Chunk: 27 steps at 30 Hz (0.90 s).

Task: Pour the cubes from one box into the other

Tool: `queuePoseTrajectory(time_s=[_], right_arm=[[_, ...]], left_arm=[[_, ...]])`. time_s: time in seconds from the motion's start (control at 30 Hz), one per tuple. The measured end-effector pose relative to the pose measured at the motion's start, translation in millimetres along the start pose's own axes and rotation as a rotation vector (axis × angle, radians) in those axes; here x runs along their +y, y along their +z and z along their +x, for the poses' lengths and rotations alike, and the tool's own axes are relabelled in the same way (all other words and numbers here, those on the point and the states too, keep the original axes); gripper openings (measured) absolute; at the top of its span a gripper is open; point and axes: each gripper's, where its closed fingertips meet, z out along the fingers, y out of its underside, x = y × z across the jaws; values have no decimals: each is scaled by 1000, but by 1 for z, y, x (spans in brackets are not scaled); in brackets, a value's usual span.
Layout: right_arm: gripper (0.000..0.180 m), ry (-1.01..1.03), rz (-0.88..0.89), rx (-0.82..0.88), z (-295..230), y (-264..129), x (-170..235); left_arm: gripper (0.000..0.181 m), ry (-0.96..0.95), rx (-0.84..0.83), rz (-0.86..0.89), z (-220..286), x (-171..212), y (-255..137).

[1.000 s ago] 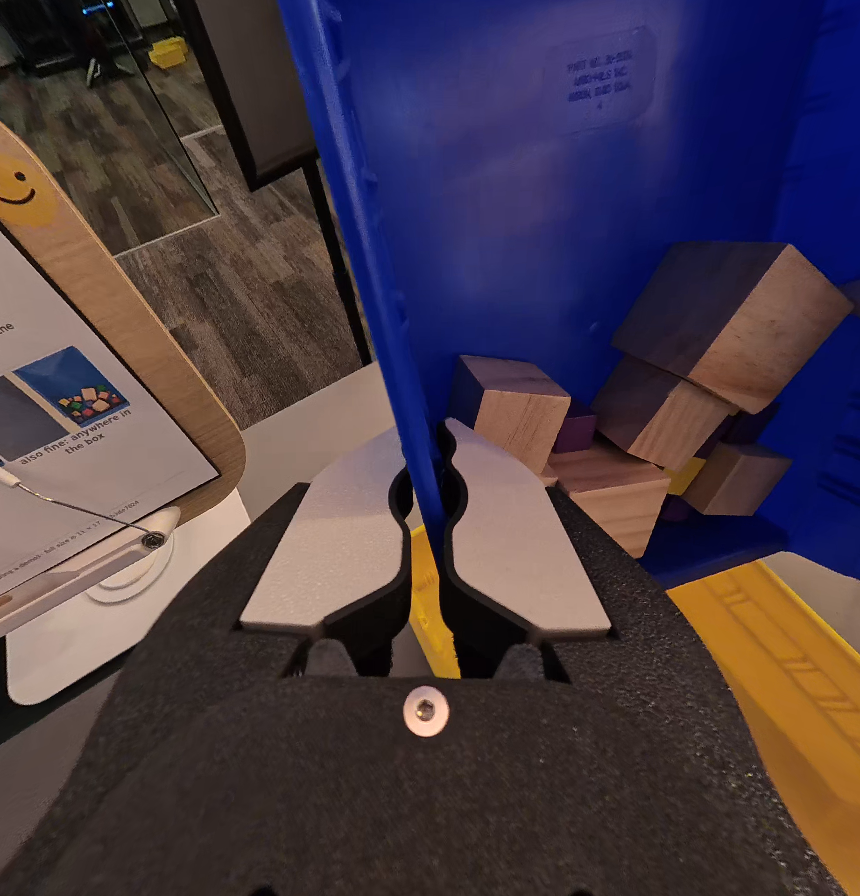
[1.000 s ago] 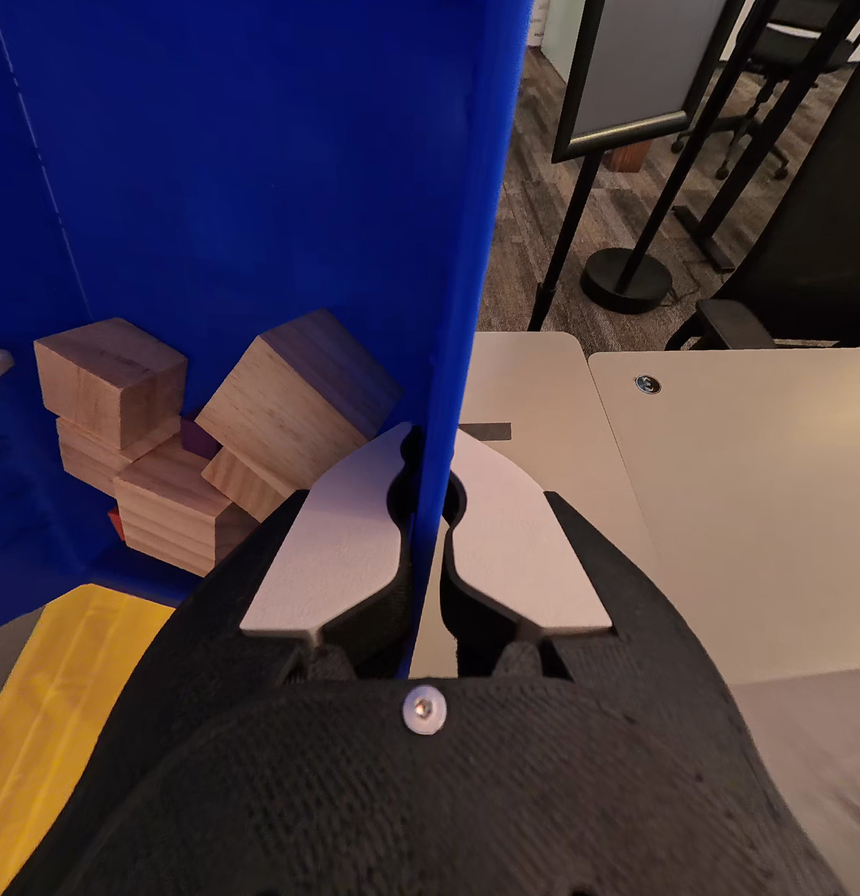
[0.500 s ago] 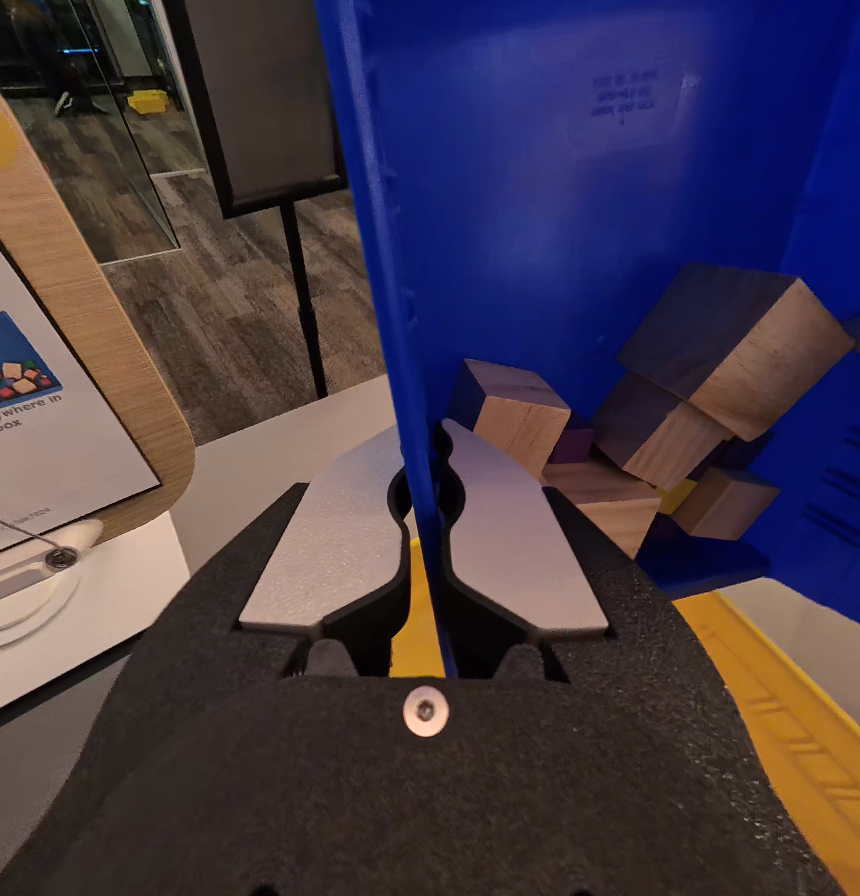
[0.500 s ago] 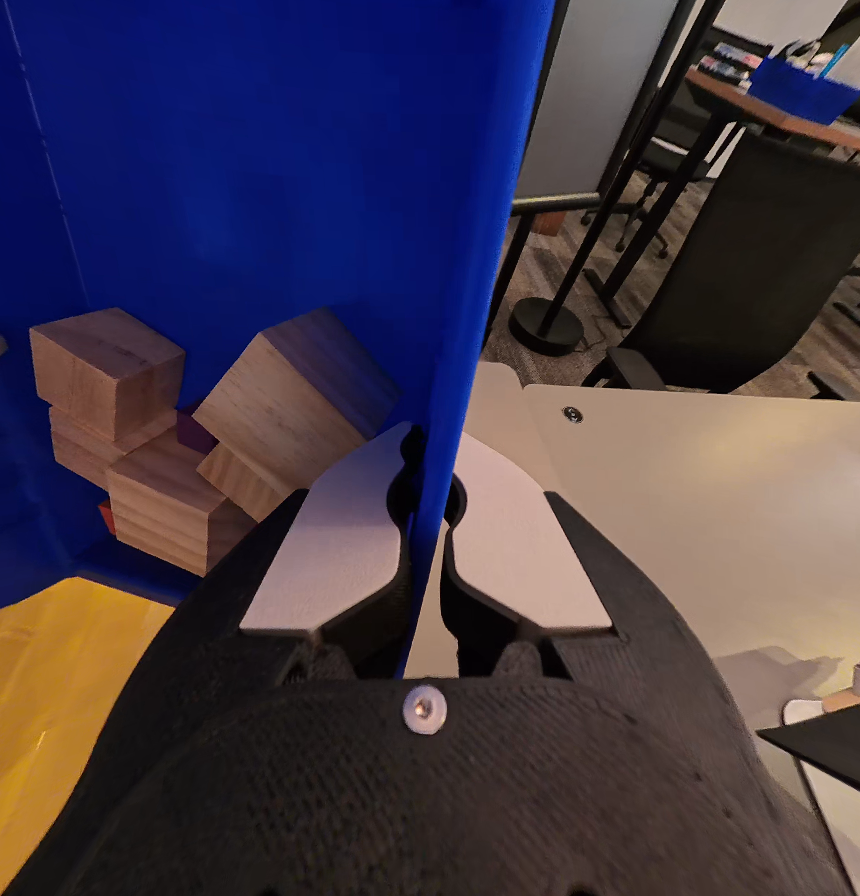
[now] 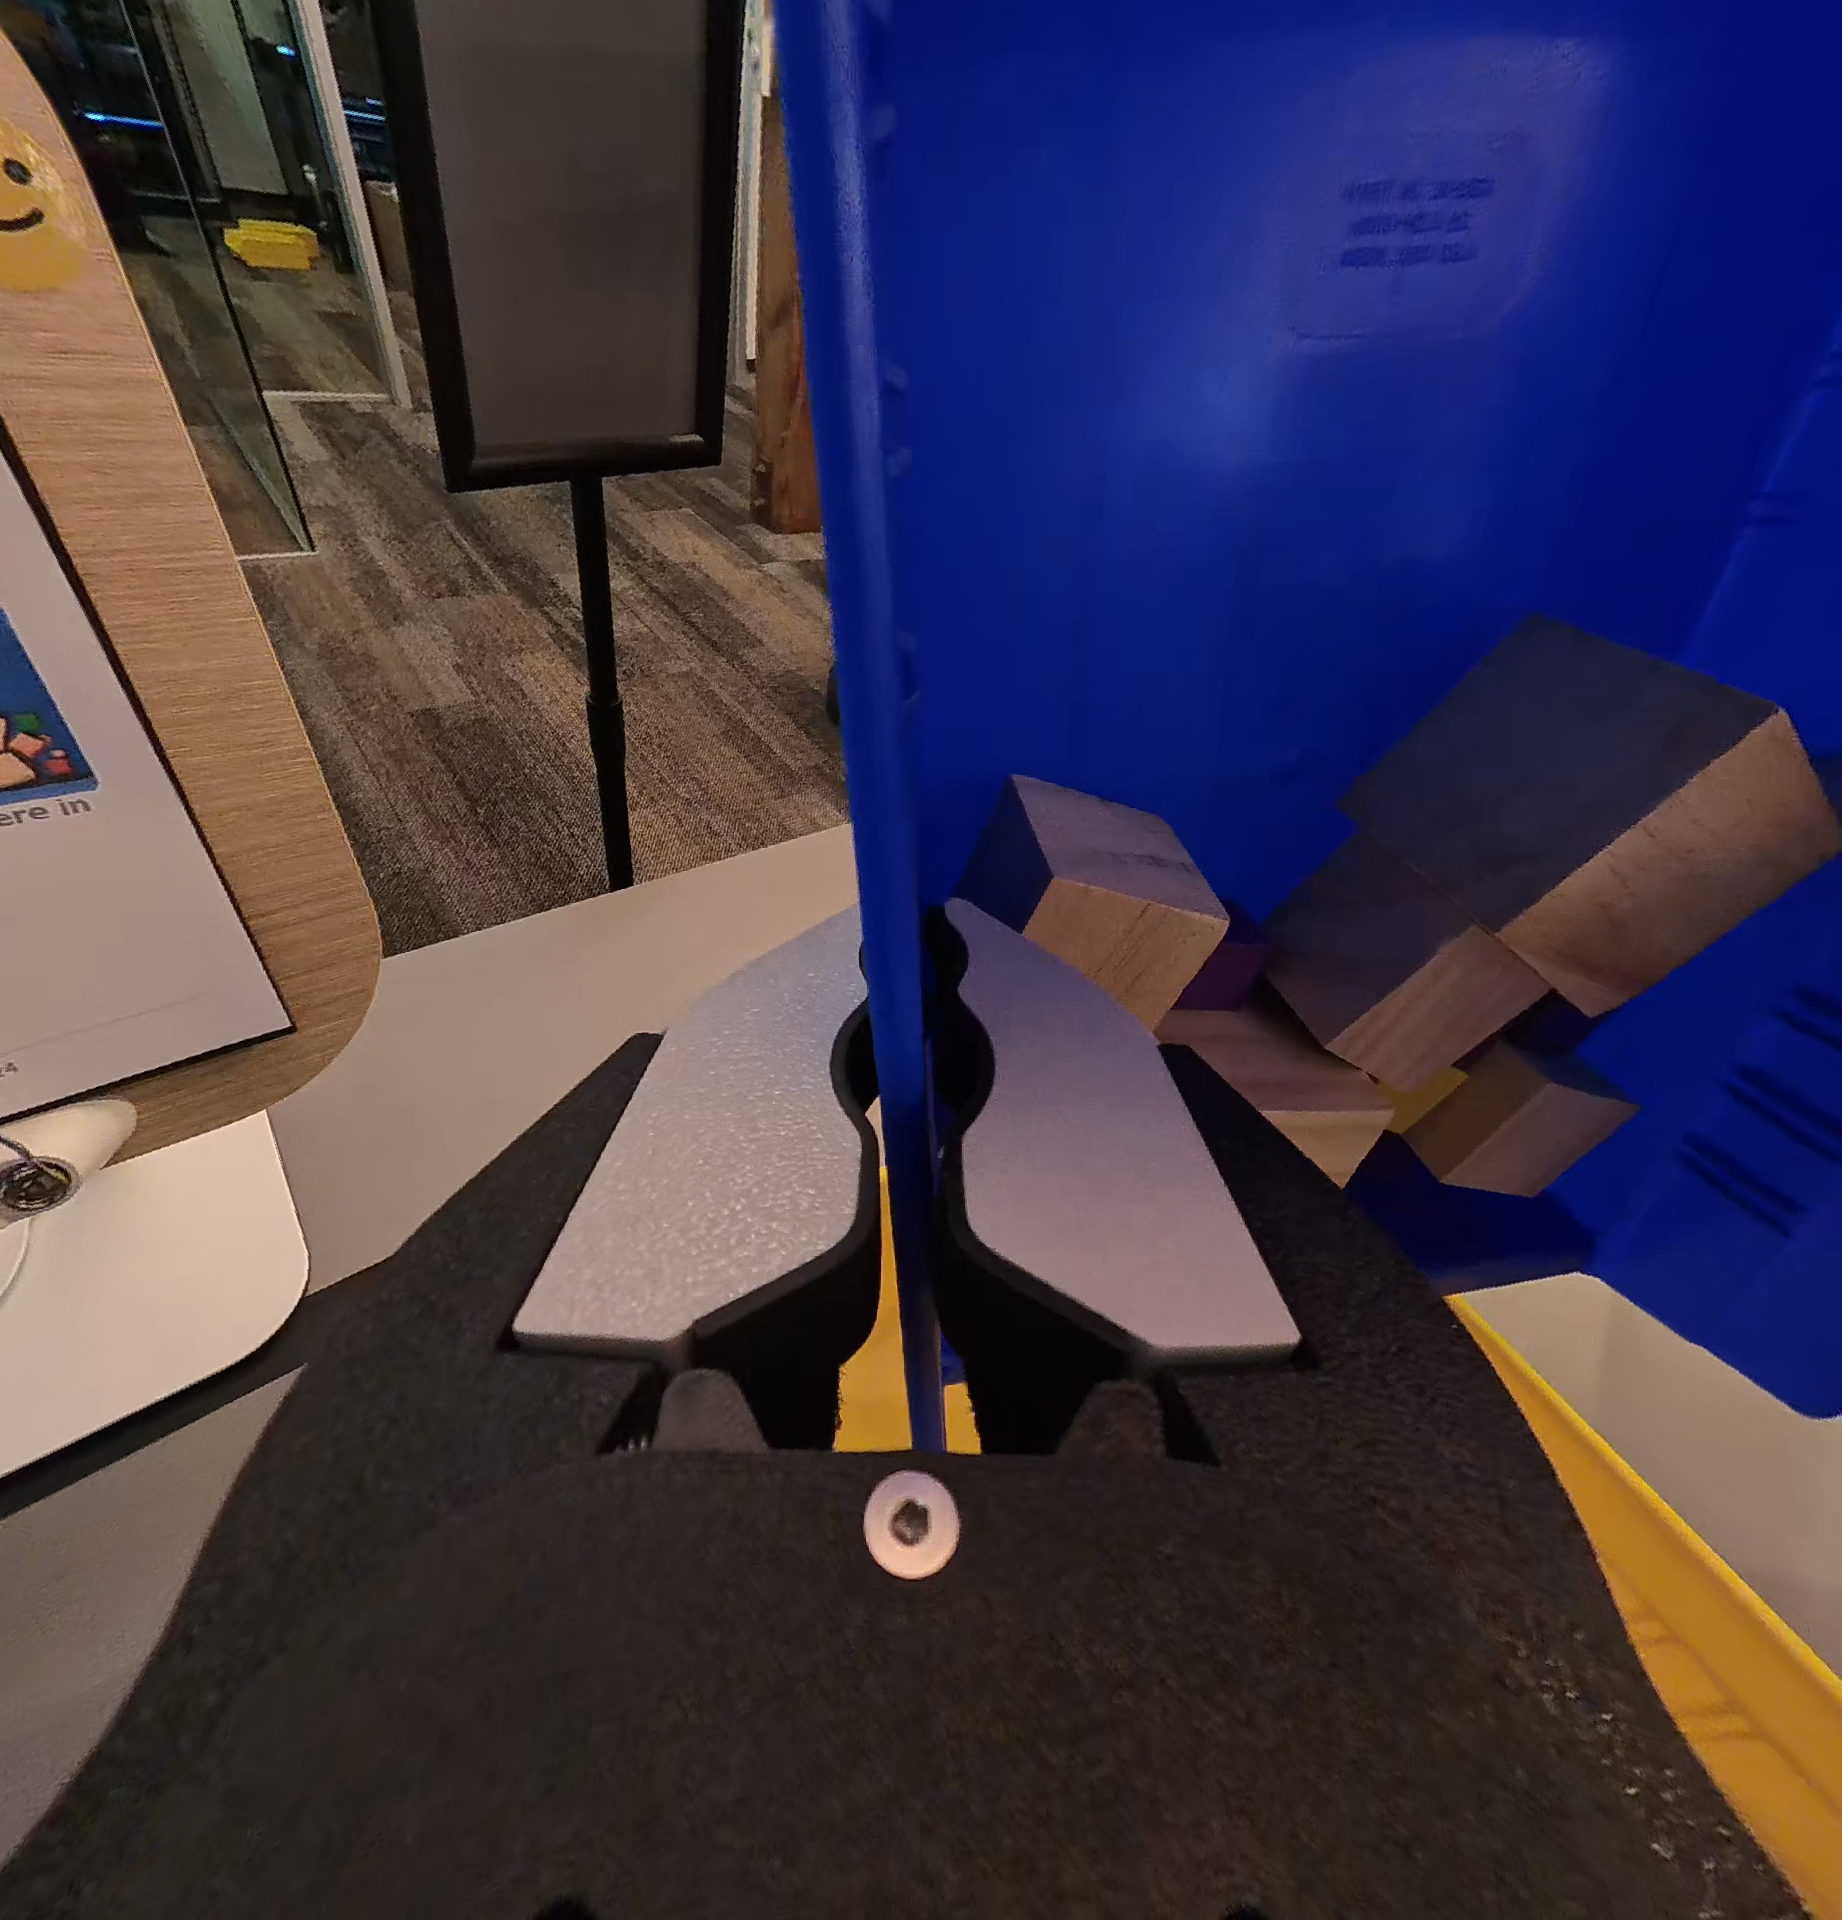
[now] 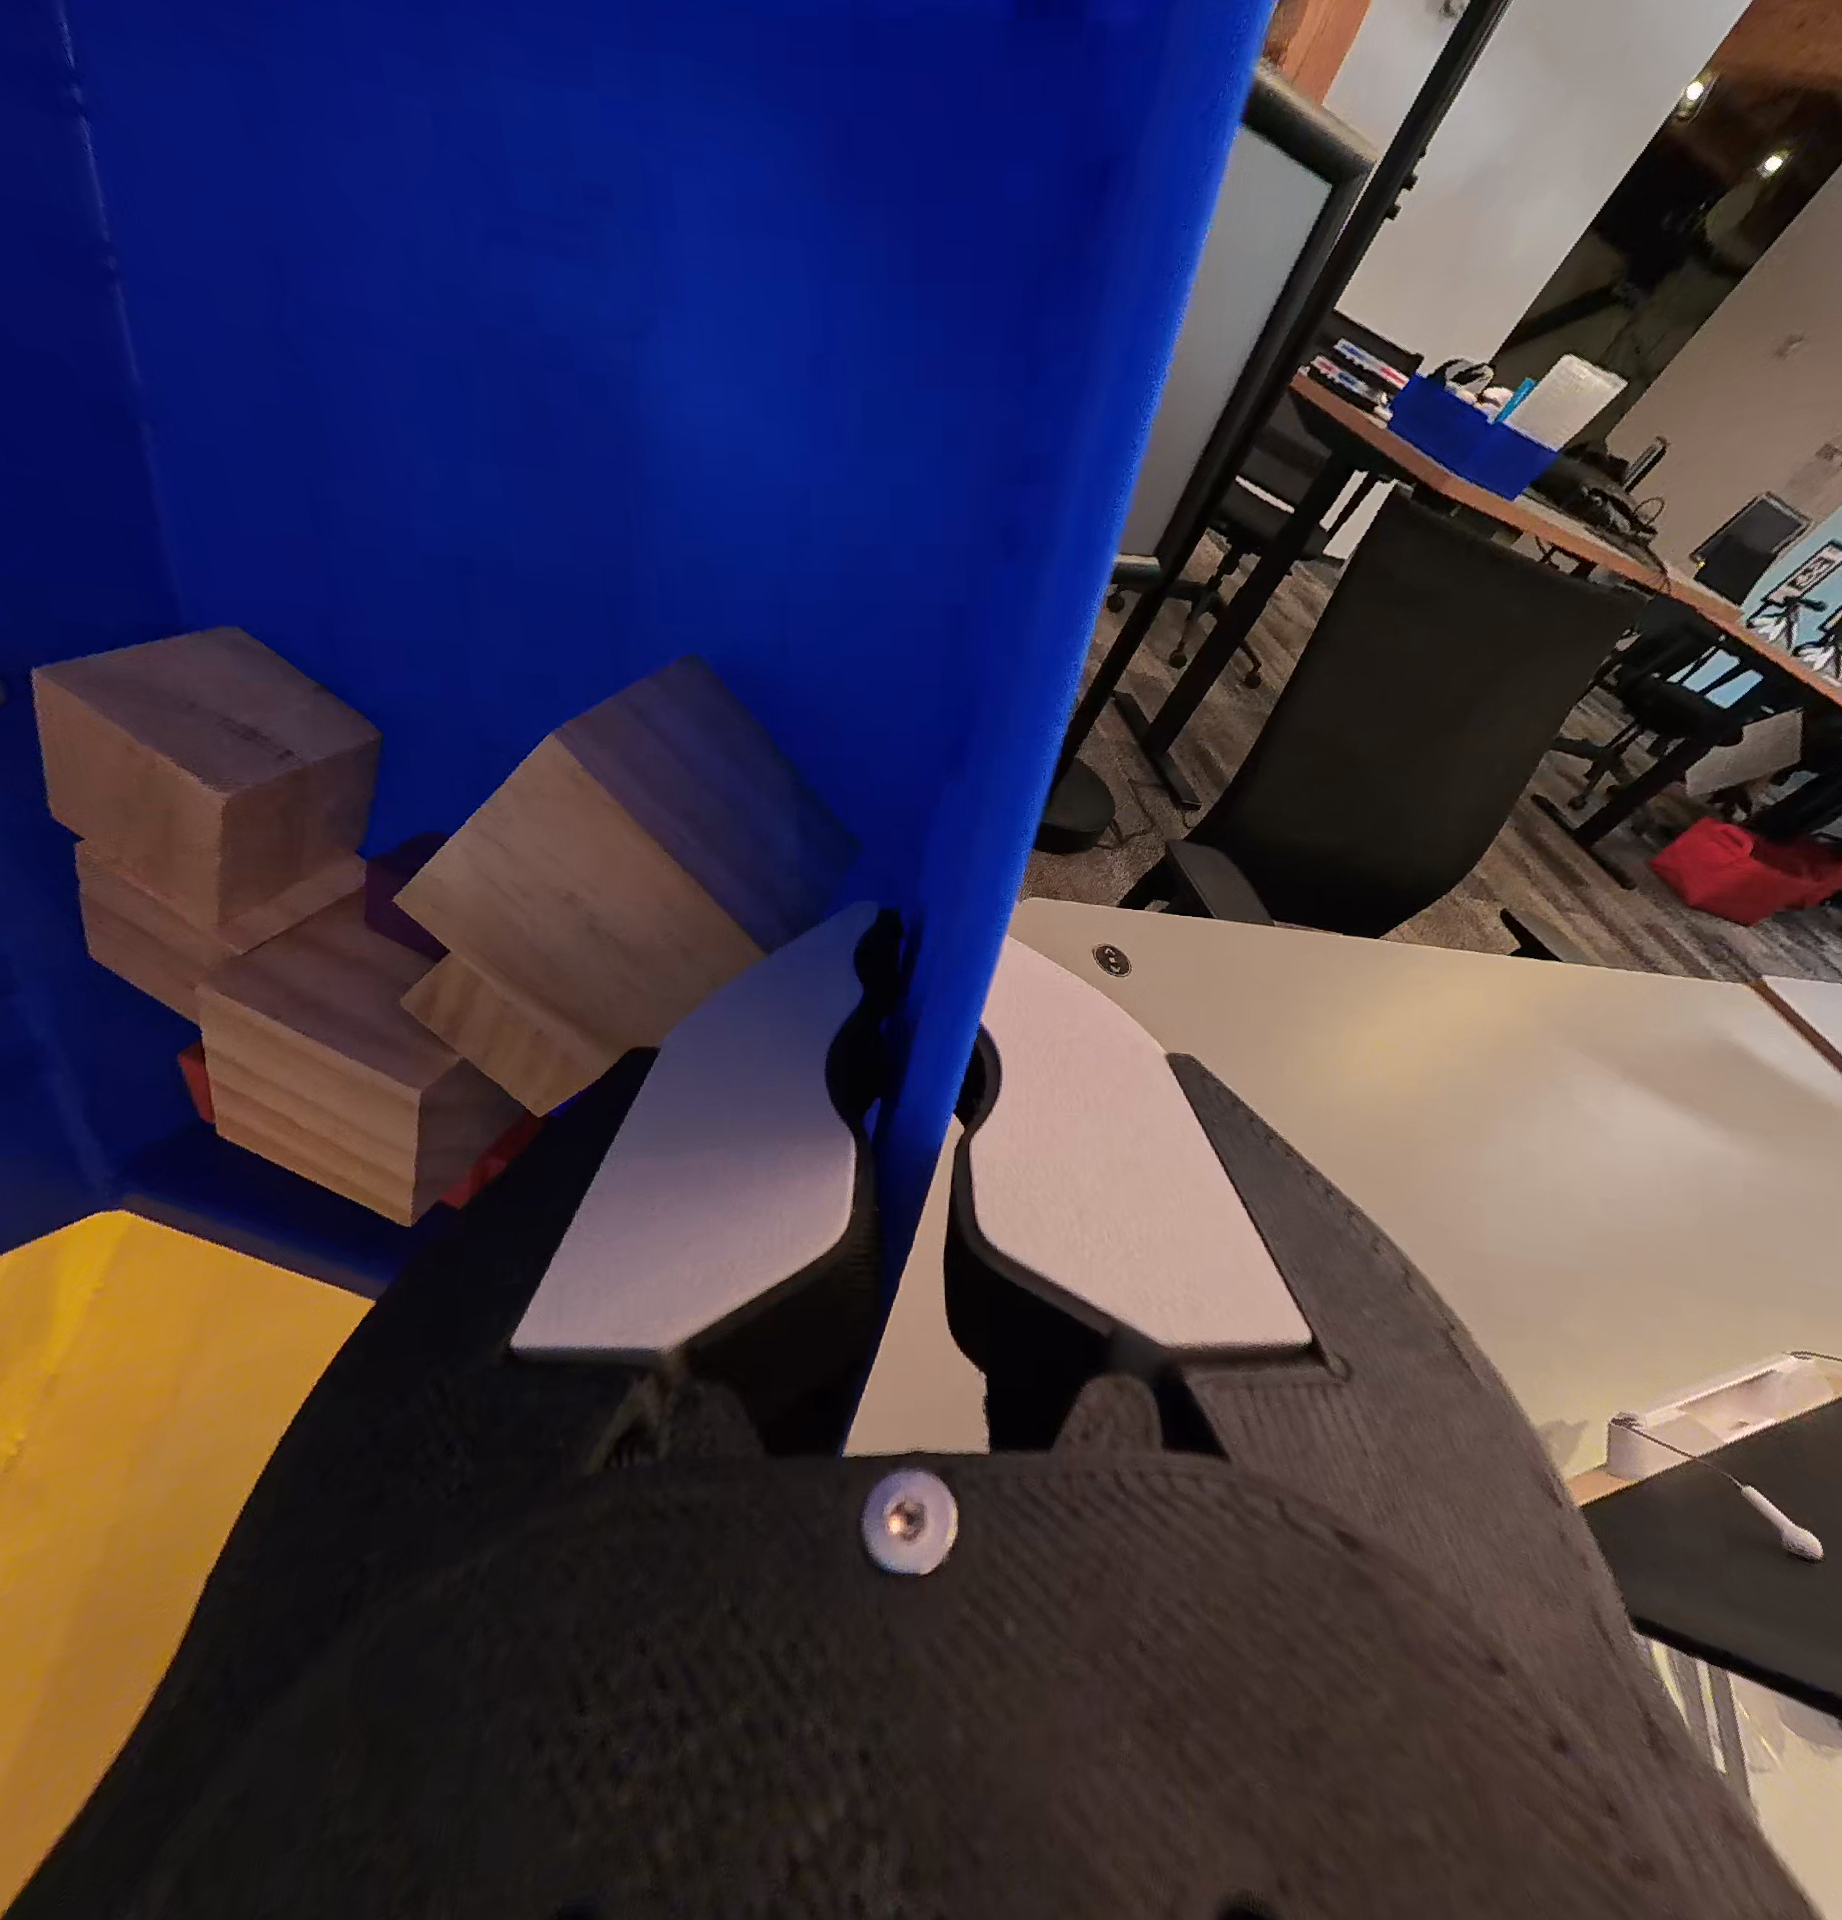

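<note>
Left gripper (image 5: 901, 1023) and right gripper (image 6: 922, 1023) each clamp a side wall of the tilted blue box (image 5: 1260, 436); wooden cubes (image 6: 377, 935) pile low in it above the yellow box (image 6: 86, 1455)

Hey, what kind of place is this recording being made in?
Probably an open office or lab workspace: black office chairs at long desks, a standing sign frame on wood-look flooring, and glass partitions behind.

A wood-edged instruction board with a yellow smiley sticker (image 5: 117, 665) stands left on the pale grey tabletop (image 5: 543, 997) — behind it, a black-framed floor sign on a pole (image 5: 574, 249). Right: a dark office chair (image 6: 1416, 717), a red bag (image 6: 1748, 868) — floor-level.
</note>
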Motion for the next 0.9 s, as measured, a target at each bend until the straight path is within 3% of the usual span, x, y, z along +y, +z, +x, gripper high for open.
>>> queuePoseTrajectory(time_s=[0.9], right_arm=[[6,-6,115,48,-2,-14,-19]], left_arm=[[5,-53,26,48,-1,-2,-10]])
